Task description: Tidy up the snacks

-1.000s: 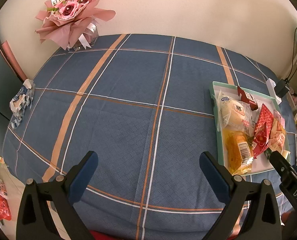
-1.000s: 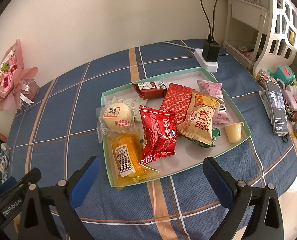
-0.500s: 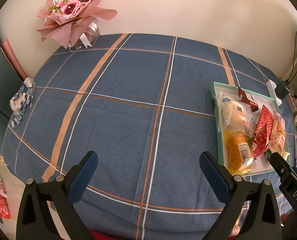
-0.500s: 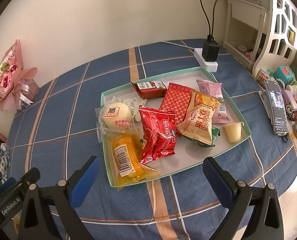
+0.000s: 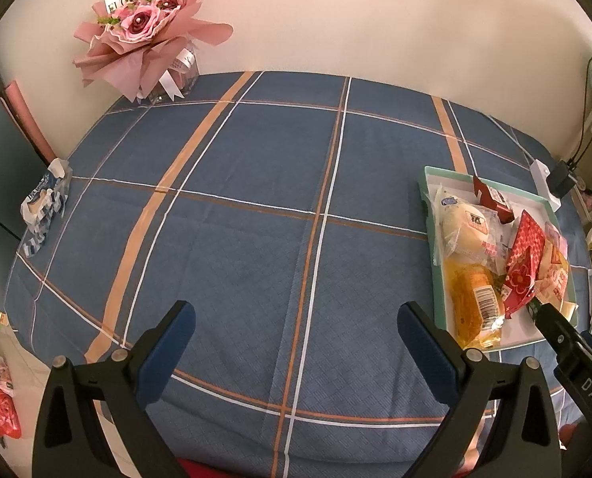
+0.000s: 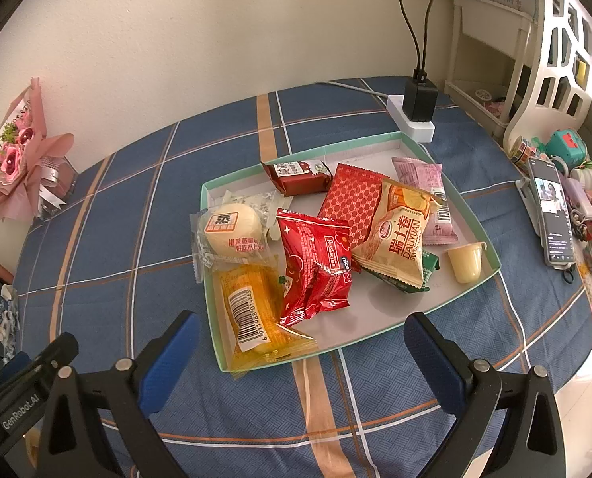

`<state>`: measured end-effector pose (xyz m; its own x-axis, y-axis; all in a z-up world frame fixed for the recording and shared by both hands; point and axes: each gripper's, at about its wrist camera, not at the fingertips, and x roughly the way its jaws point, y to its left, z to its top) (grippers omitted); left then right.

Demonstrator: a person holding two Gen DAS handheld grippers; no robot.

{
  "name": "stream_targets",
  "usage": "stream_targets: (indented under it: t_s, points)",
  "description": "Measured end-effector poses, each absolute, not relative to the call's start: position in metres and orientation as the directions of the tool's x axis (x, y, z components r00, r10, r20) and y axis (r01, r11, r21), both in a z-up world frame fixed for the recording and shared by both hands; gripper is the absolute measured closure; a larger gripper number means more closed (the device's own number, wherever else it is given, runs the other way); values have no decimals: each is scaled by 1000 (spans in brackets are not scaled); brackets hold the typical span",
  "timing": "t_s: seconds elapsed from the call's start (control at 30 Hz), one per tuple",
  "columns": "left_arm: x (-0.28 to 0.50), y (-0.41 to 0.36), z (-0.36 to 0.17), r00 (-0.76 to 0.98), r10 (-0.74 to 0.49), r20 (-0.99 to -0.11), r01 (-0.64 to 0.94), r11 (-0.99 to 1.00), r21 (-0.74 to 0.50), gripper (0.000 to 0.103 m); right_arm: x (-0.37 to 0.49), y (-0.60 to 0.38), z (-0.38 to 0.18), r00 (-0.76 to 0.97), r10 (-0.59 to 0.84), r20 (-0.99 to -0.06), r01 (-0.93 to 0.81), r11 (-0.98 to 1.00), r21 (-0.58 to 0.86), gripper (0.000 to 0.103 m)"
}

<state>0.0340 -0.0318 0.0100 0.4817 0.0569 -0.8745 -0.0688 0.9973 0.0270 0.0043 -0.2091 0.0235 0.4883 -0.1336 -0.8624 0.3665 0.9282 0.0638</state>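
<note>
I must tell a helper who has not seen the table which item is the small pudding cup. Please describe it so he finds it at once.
Find the shallow green-rimmed tray on the blue plaid tablecloth. In the corner nearest the phone lies the small pudding cup, on its side. It is the only rigid pale-yellow cup; all its neighbours are flat wrappers.

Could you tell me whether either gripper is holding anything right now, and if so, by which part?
Nothing is held: the left gripper and right gripper are both open, above the tablecloth.

Matt woven tablecloth (image 6: 415, 390), glossy plastic snack wrappers (image 6: 315, 263), paper-wrapped bouquet (image 5: 144, 36)
</note>
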Motion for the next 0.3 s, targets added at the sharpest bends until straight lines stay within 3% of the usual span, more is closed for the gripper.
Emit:
stream_targets:
  t_s: [0.3]
  points:
    - [33,-35,11,484,49,-874,-65,998,20,2,4,-209,23,487,-133,-863,368,927,64,0]
